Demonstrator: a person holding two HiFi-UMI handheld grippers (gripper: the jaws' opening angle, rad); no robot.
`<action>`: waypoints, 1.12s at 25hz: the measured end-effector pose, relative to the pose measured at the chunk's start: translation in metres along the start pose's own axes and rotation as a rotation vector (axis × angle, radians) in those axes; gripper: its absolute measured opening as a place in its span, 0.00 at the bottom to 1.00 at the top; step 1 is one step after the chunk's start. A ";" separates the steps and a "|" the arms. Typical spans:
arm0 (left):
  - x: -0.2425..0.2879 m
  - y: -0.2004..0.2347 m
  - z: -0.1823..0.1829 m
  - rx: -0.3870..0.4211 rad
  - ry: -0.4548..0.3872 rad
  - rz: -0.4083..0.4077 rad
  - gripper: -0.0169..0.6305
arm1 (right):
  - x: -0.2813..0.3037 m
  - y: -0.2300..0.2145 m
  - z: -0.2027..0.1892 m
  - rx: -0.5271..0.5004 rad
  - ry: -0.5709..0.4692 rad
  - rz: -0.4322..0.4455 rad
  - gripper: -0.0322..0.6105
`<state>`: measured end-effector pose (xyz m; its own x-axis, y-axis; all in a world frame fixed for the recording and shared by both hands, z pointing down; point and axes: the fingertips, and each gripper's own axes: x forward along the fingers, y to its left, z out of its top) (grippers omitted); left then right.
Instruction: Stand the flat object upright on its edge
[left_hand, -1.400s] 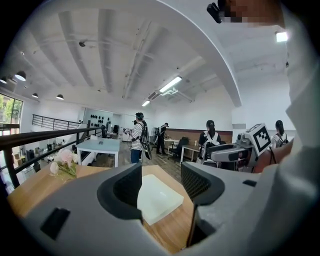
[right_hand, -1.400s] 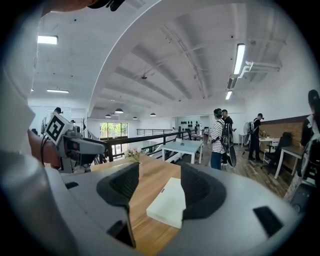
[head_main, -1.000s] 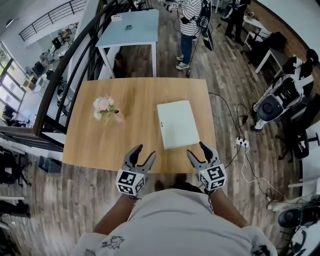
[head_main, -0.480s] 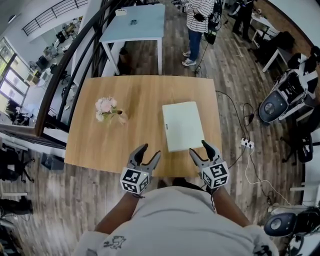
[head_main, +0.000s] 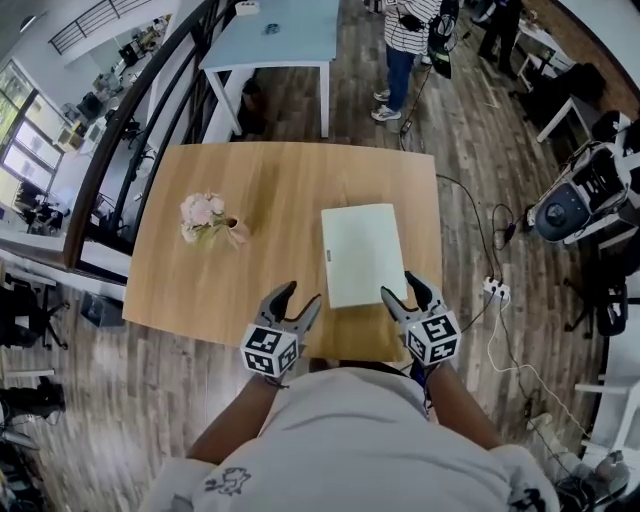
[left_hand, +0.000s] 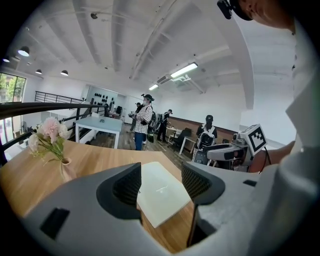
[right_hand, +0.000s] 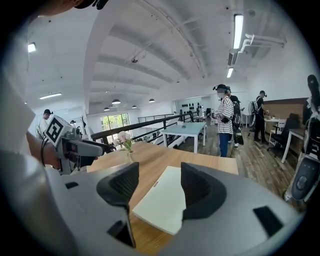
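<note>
Saw pad flat on table, centre-right of frame. Had left gripper and right gripper both wide open, empty (right nearly at pad's near edge). Probably risked skating pad off table's right side if nudged, not pinched.

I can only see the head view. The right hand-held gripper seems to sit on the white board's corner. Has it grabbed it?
Observer: No. Its own view shows the right hand-held gripper with jaws apart. The white board lies flat on the wooden table, seen through the gap, and no pad looks pressed on it.
Operator: And the left one?
Observer: The left hand-held gripper has its jaws apart too, with nothing between them; the board lies farther ahead.
</note>
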<state>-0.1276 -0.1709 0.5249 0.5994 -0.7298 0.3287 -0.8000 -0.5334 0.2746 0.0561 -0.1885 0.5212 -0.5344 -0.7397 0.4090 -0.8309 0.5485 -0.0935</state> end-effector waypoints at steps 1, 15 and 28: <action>0.005 0.000 -0.001 -0.005 0.008 0.002 0.40 | 0.002 -0.006 -0.001 0.002 0.008 0.003 0.47; 0.086 0.007 -0.027 -0.093 0.138 0.039 0.40 | 0.045 -0.070 -0.059 0.066 0.206 0.074 0.47; 0.153 0.058 -0.106 -0.191 0.334 0.106 0.41 | 0.106 -0.117 -0.125 0.187 0.378 0.118 0.48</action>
<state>-0.0790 -0.2680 0.6873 0.5140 -0.5808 0.6312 -0.8578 -0.3502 0.3763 0.1160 -0.2826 0.6887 -0.5623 -0.4620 0.6859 -0.7997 0.5150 -0.3087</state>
